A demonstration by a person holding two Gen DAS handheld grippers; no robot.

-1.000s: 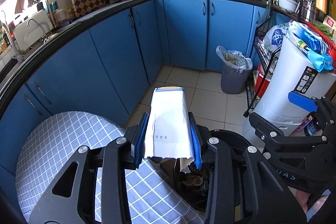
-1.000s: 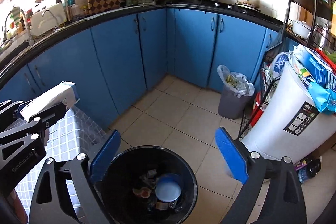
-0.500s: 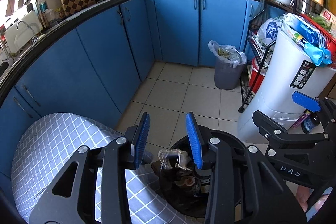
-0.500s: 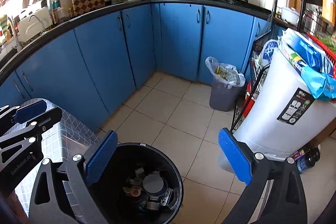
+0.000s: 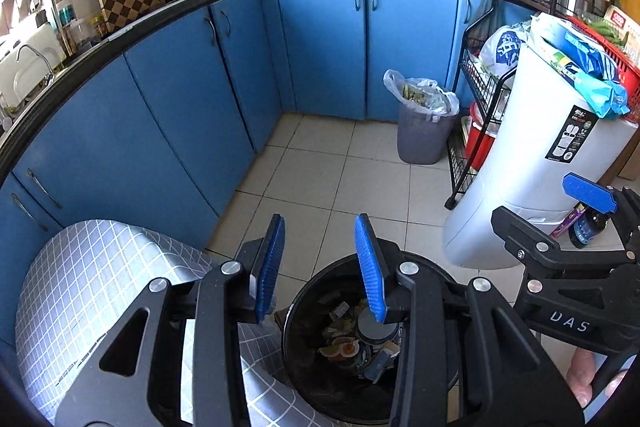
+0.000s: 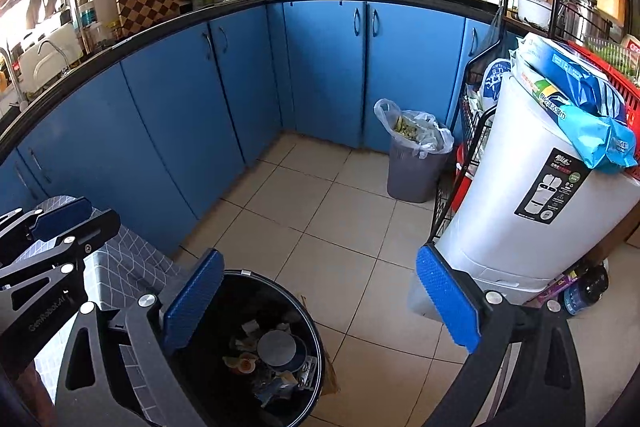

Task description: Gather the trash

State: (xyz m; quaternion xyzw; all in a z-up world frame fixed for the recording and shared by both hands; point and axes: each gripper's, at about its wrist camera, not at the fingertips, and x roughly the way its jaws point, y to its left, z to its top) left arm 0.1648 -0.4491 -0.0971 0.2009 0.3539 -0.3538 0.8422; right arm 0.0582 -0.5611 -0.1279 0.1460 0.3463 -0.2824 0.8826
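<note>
A round black trash bin (image 5: pixel 304 291) stands on the tiled floor right below both grippers; it also shows in the right wrist view (image 6: pixel 312 315). It holds mixed trash (image 6: pixel 272 351), with food scraps, a round lid and wrappers. My left gripper (image 5: pixel 320 263) is open and empty above the bin's near left rim. My right gripper (image 6: pixel 320 303) is wide open and empty above the bin; one of its blue fingers (image 5: pixel 588 193) shows at the right in the left wrist view.
A table with a grey checked cloth (image 5: pixel 92 291) stands left of the bin. Blue cabinets (image 5: pixel 320 43) line the back and left. A grey bin with a plastic bag (image 5: pixel 420 119), a wire rack (image 5: pixel 476 95) and a tall white appliance (image 5: pixel 532 163) stand at the right.
My left gripper opened and let go of the white paper packet, which fell into the black bin. Both grippers rose slightly, and the right gripper stayed open.
</note>
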